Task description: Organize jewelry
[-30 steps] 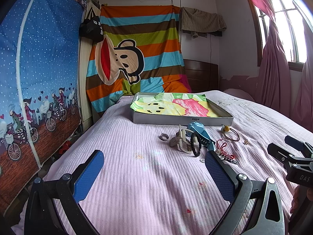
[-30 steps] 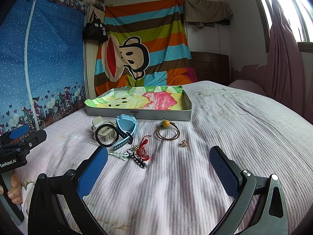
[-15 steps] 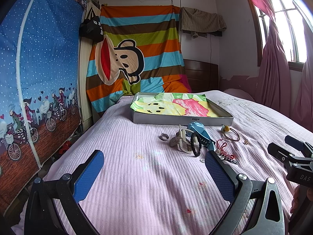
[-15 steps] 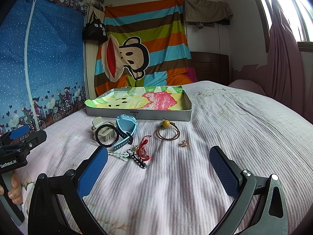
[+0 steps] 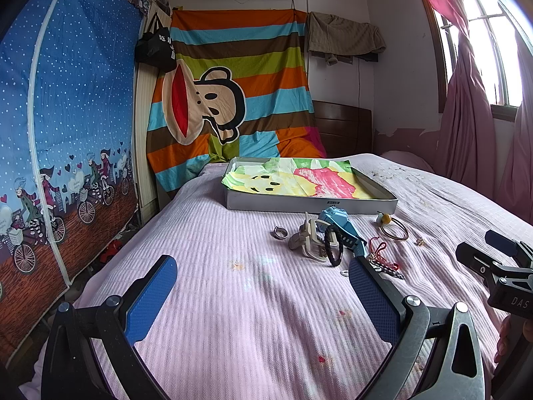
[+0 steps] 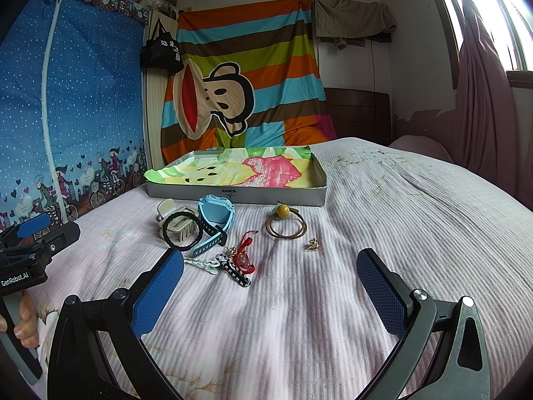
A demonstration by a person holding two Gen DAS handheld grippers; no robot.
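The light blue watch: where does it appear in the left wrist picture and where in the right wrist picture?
Left wrist view: the light blue watch lies right of centre, just in front of the shallow box, behind the black ring.
Right wrist view: it lies left of centre, beside the cream hair claw.
Shared landmark: the shallow box with the colourful paper lining.

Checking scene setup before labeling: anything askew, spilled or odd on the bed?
Yes. The jewelry sits loose on the bedspread in front of the tray, none in it. The black bracelet, beige hair claw and blue watch are heaped together. The tray's colorful liner is crumpled and laps over its left rim.
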